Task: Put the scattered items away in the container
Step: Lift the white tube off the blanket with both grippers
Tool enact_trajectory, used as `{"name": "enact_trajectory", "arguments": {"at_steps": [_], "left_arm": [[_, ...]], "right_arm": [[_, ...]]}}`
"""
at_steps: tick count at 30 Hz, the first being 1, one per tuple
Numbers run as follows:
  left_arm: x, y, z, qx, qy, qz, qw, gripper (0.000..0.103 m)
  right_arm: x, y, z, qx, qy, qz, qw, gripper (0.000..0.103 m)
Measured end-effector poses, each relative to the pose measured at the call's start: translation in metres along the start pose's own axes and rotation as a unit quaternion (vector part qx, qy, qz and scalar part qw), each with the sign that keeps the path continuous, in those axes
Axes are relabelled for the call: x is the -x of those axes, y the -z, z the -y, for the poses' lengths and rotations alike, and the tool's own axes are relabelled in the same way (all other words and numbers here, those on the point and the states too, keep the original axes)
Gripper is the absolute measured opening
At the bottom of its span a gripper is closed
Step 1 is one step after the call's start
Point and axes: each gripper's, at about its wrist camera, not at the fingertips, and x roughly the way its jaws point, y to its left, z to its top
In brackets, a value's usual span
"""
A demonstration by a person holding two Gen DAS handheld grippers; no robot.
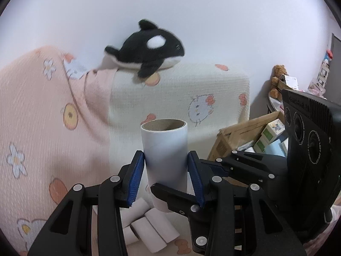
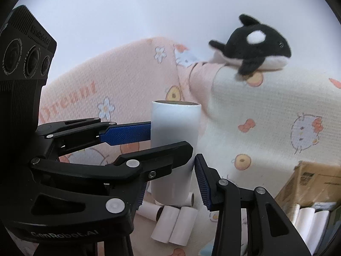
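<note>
Looks like a handover is happening: the left gripper is clamping the white tube upright at mid-height, while the right gripper is sitting around its lower part, fingers spread, not squeezing as far as I can tell. More tubes are lying below, and the cardboard box is waiting at 4 o'clock. Next it needs carrying there.

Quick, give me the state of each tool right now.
Left tool: shut on the upright white cardboard tube.
Right tool: jaws around the same tube's lower part; whether it grips cannot be told.
</note>
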Motion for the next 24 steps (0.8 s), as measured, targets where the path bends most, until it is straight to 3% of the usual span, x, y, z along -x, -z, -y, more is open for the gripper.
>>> {"name": "enact_trajectory", "arguments": {"at_steps": [15, 24], "left_arm": [[0.008, -0.052, 0.071, -0.069, 0.002, 0.042, 0.9967, 0.046], [-0.003, -0.056, 0.113, -0.107, 0.012, 0.028, 0.9938, 0.046]], "right_arm": [[0.068, -0.03, 0.042, -0.01, 0.036, 0.058, 0.998, 0.04], [0.093, -0.014, 0.065, -0.014, 0.07, 0.061, 0.996, 0.04]]}}
